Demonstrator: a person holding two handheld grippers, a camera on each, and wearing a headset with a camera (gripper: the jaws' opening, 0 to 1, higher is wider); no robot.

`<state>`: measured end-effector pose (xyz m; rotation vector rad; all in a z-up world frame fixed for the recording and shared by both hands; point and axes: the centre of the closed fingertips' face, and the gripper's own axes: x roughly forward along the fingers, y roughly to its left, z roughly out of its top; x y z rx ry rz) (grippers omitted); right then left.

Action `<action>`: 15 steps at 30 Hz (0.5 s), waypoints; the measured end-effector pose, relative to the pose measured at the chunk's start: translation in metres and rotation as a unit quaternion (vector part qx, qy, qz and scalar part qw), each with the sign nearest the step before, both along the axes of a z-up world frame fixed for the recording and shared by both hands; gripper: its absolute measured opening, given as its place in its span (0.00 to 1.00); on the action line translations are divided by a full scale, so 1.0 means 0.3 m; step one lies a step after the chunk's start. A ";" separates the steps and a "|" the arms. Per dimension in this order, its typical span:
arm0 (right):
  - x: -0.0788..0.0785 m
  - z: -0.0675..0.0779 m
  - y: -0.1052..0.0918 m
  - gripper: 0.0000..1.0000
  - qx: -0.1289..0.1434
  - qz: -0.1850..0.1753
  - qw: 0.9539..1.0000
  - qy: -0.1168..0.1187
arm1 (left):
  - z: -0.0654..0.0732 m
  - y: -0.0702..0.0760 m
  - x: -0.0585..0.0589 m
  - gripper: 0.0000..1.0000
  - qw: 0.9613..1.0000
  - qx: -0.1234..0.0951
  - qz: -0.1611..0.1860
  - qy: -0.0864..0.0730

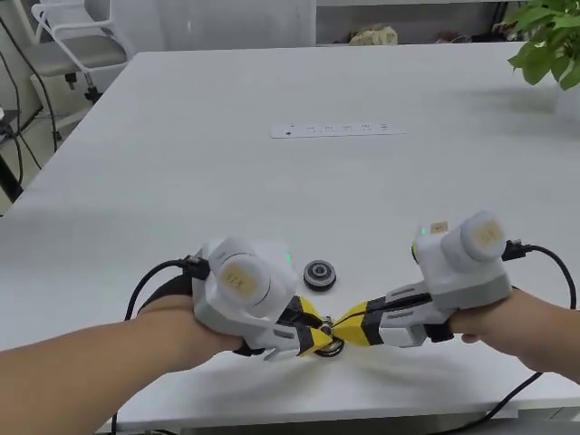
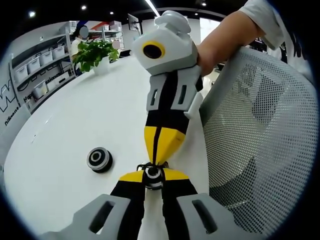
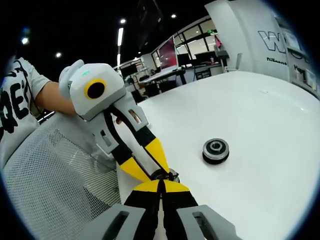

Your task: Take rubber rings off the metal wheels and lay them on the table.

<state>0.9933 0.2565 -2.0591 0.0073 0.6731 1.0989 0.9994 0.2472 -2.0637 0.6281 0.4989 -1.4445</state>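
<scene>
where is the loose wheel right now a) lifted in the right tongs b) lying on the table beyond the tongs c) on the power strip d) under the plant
B: the loose wheel lies flat on the table, apart from the left tongs and right tongs.

Large letter "W" on white wall (image 3: 268, 37), partial "QE" on person's shirt (image 3: 14, 107), smaller print unreadable

Big white table (image 1: 181, 163) w/ a socket strip (image 1: 337, 130) well ahead of the left gripper (image 1: 315, 340) & right gripper (image 1: 349, 333). Potted plant (image 1: 548, 36) far right of them, white chair (image 1: 77, 41) far left, off the table edge. Grey mesh chair (image 2: 260, 125) behind them. Shelves w/ bins (image 2: 37, 65) along the wall; dark ceiling, strip light (image 3: 120, 36).
</scene>
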 end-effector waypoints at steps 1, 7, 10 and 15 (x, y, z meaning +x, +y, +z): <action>-0.020 0.030 0.035 0.00 0.038 0.010 0.999 0.013 | -0.003 0.003 -0.003 0.06 1.000 0.003 0.000 0.003; 0.013 0.002 0.012 0.00 -0.005 0.009 1.000 -0.021 | -0.004 -0.002 0.002 0.06 1.000 0.002 0.002 0.004; 0.016 -0.005 -0.006 0.00 -0.006 0.003 1.000 -0.017 | -0.005 -0.002 0.003 0.07 1.000 0.001 0.002 0.004; 0.023 -0.006 -0.019 0.00 -0.005 -0.006 1.000 -0.014 | -0.003 -0.008 0.005 0.07 1.000 0.000 -0.004 -0.002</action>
